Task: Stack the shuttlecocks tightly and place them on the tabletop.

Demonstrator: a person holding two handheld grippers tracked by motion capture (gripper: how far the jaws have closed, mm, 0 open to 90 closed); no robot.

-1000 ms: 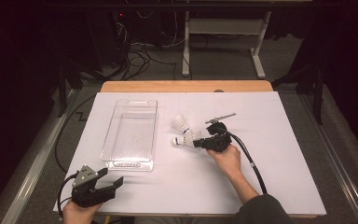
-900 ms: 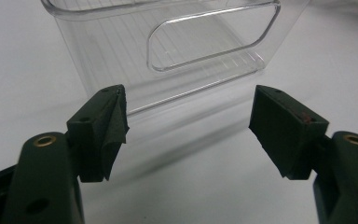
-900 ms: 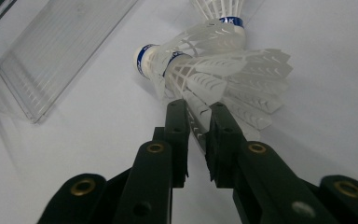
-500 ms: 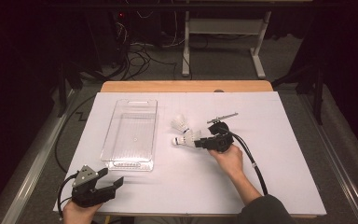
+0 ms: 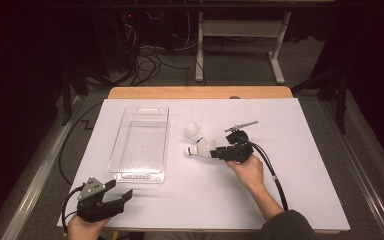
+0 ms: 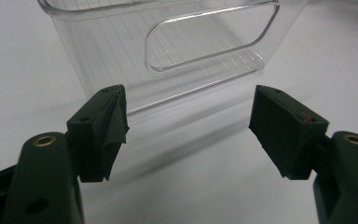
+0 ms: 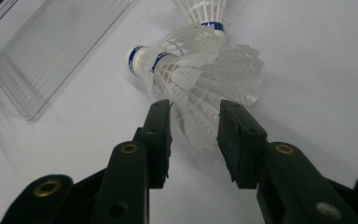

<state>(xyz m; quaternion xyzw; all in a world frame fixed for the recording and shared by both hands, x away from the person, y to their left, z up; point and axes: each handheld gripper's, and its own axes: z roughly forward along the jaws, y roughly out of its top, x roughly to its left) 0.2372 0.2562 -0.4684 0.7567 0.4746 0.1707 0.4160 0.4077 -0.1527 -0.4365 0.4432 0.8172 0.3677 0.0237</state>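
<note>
- Flat white surface (image 5: 300,200): carries a clear rectangular plastic bin (image 5: 141,144), still holding nothing.
- Left gripper (image 5: 111,196): jaws wide apart, holding nothing, near the bin's close end.
- Right gripper (image 7: 195,135): jaws just opening, feathers between them.
- Two white feathered shuttlecocks (image 7: 200,70): lying beside the bin, not yet inside.

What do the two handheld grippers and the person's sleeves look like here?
Both grippers, left and right, are black with two blocky jaws and brass-coloured rivets. The left carries a grey three-cornered plate on top. A thick black cable trails from the right one. The right arm wears a dark sleeve.
</note>
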